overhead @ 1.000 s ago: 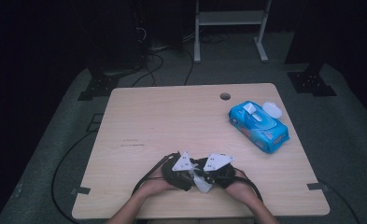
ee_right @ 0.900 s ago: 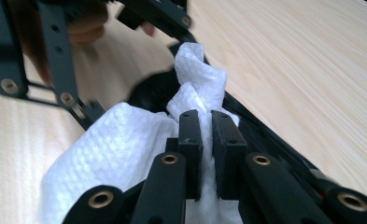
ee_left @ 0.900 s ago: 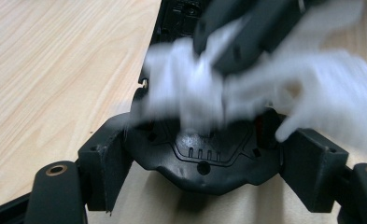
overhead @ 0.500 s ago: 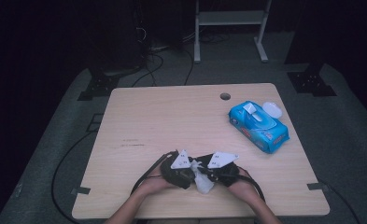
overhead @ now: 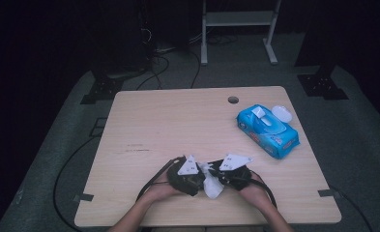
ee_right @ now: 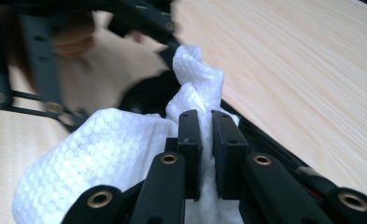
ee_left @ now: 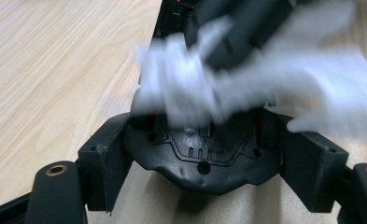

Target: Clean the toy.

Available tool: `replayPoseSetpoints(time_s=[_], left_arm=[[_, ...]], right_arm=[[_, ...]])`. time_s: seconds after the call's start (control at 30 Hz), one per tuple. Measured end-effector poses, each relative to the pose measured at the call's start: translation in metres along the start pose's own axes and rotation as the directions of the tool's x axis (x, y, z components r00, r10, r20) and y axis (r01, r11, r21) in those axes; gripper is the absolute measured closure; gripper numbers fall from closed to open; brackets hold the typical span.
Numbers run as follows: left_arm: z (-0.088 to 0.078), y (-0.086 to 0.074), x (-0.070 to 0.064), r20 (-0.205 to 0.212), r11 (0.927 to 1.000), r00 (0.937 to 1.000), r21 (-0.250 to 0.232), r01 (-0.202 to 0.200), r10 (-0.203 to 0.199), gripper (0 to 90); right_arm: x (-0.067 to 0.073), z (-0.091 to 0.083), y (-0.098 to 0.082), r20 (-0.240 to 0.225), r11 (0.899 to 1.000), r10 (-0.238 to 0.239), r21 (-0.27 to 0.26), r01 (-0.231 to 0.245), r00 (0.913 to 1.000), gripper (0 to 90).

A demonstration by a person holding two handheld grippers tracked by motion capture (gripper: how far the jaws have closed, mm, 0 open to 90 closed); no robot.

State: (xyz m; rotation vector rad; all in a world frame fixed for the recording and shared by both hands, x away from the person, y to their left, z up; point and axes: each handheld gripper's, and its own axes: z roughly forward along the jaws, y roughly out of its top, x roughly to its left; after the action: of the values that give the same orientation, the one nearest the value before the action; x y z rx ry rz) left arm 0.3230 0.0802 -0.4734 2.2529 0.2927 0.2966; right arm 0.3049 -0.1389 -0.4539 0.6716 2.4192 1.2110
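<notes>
**Wet wipe pinched between my two grippers**

At the table's [overhead: 144,121] near edge, my right gripper [ee_right: 206,122] is clamped on a crumpled white wipe [ee_right: 92,154]. My left gripper's [overhead: 193,175] jaws stand apart, the blurred wipe lying across them. A blue wipe pack [overhead: 267,131] sits well apart, far right.
</notes>
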Motion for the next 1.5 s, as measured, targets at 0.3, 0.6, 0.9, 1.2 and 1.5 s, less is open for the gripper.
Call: replayPoseSetpoints(time_s=[0.3, 0.6, 0.9, 1.2, 1.5], left_arm=[[-0.001, -0.001, 0.001, -0.004, 1.0, 1.0, 0.006, -0.005, 0.005, 24.0], [-0.001, -0.002, 0.003, -0.006, 0.9999, 1.0, 0.01, 0.006, -0.006, 24.0], [-0.003, -0.003, 0.005, -0.007, 0.9999, 0.9999, 0.009, 0.01, -0.01, 24.0], [-0.002, -0.004, 0.005, -0.012, 0.9999, 0.9999, 0.014, 0.006, -0.005, 24.0], [-0.005, -0.005, 0.008, -0.01, 0.9999, 0.9999, 0.009, 0.01, -0.009, 24.0]], right_arm=[[0.014, 0.008, 0.006, -0.039, 0.999, -0.035, 0.001, 0.035, 0.9986, 82.0], [-0.01, -0.009, -0.007, 0.062, 0.999, 0.032, 0.005, -0.032, 0.9976, 81.9], [-0.01, -0.008, -0.007, 0.058, 1.0, 0.022, 0.01, -0.022, 0.9981, 81.5], [0.006, 0.0, -0.002, 0.026, 1.0, -0.01, 0.012, 0.009, 0.9996, 81.0], [-0.026, -0.021, -0.015, 0.147, 0.998, 0.063, 0.022, -0.066, 0.9872, 81.1]])
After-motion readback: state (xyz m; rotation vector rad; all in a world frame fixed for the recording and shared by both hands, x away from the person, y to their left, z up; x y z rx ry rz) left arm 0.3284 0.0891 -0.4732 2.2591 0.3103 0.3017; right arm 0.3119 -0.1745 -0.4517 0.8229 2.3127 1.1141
